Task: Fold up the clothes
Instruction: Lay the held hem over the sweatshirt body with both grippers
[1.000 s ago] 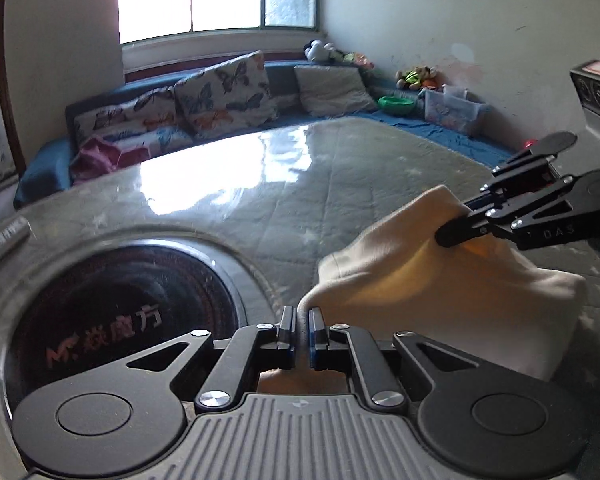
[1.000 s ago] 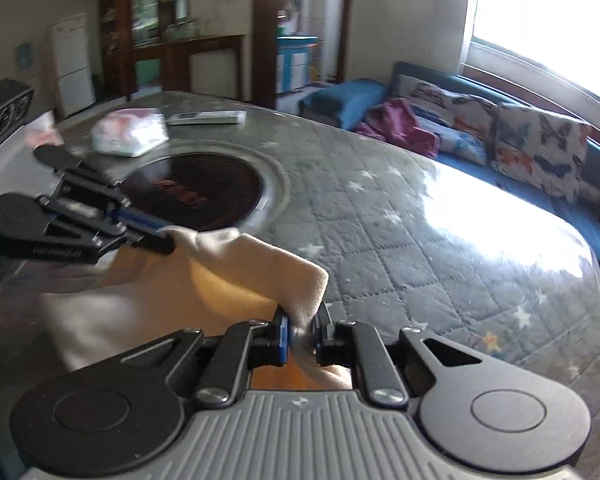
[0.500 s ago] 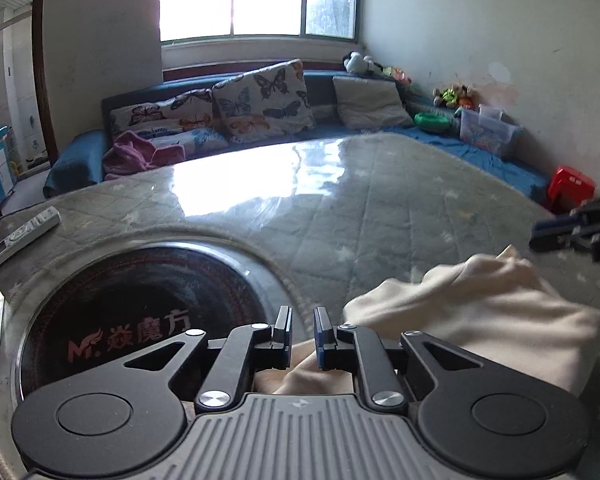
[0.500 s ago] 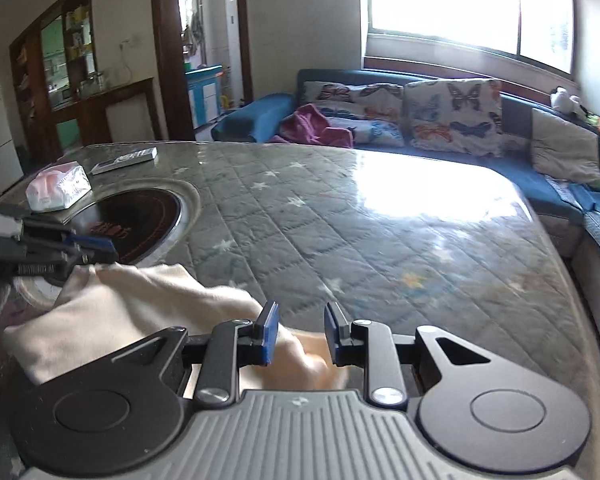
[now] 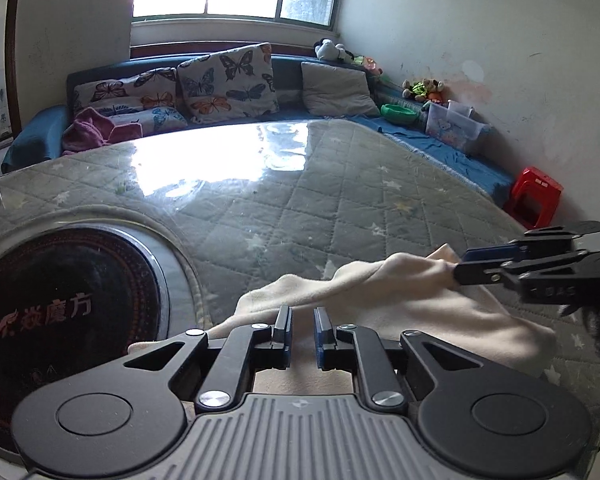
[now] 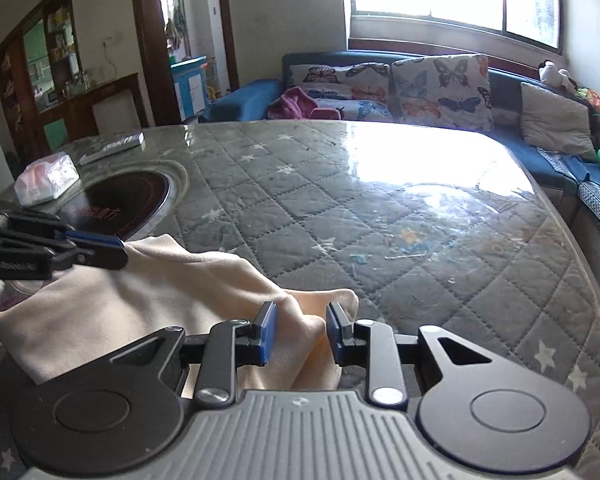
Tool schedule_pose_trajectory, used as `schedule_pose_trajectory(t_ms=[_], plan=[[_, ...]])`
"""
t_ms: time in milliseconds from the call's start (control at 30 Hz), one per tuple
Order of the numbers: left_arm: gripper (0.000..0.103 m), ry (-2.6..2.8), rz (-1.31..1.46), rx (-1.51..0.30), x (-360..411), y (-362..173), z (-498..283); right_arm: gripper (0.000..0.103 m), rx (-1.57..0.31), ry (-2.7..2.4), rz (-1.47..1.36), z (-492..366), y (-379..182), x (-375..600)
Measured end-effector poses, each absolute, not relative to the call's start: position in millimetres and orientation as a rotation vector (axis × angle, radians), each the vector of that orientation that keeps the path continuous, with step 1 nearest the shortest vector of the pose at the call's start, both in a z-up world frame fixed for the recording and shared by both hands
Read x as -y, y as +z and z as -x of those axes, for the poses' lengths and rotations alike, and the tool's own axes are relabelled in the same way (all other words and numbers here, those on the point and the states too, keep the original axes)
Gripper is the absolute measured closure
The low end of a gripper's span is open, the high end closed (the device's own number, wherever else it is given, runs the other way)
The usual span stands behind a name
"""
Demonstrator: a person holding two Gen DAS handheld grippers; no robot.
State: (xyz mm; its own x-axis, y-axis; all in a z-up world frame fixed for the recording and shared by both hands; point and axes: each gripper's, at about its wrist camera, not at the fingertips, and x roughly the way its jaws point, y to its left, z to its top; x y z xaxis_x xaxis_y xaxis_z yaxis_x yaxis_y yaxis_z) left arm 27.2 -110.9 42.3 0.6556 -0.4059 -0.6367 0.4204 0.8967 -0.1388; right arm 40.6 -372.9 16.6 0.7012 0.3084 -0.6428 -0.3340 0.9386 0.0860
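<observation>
- the cream cloth lies rumpled on the quilted table top, right under and between the two grippers.
- left gripper: its jaws stand a narrow gap apart, having just eased open. cloth shows below and ahead of the gap, but the pads do not press on it.
- seen from the right wrist view, the left gripper has its tips at the far left edge of the cloth; whether they touch it there i cannot tell.
- right gripper: its jaws are apart, having just been opening. a ridge of cloth rises between the blue pads, loose, with a gap on the right side.
- from the left wrist view, the right gripper comes in from the right, tips against the raised fold of the cloth.
- left of the left gripper, a dark round cooktop is set into the table.
- beyond the left gripper in the right wrist view sit a tissue pack and a remote.
- far ahead of both grippers, past the table, a blue sofa carries butterfly cushions.
</observation>
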Motion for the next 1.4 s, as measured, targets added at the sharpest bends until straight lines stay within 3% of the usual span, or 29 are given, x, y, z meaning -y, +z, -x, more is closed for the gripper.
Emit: schedule_pose_trajectory(t_ms=[300, 433, 700, 833, 900, 1067, 1400], plan=[[0.089, -0.446, -0.006, -0.742, 114, 33, -30, 0.081, -0.722, 0.357, 0.027, -39, 9, 377], [0.089, -0.444, -0.003, -0.744, 115, 32, -31, 0.099, -0.724, 0.350, 0.024, -42, 4, 373], [0.089, -0.438, 0.007, -0.743, 115, 31, -31, 0.098, -0.713, 0.280, 0.090, -42, 1, 366], [0.087, -0.437, 0.016, -0.746, 114, 34, -29, 0.090, -0.702, 0.282, 0.063, -42, 9, 370], [0.082, -0.443, 0.022, -0.738, 116, 38, -27, 0.090, -0.682, 0.287, 0.067, -42, 19, 370], [0.082, -0.472, 0.044, -0.722, 125, 44, -28, 0.090, -0.668, 0.403, 0.047, -50, 30, 350], [0.083, -0.447, 0.088, -0.746, 130, 33, -50, 0.090, -0.728, 0.474, 0.082, -82, 3, 311]])
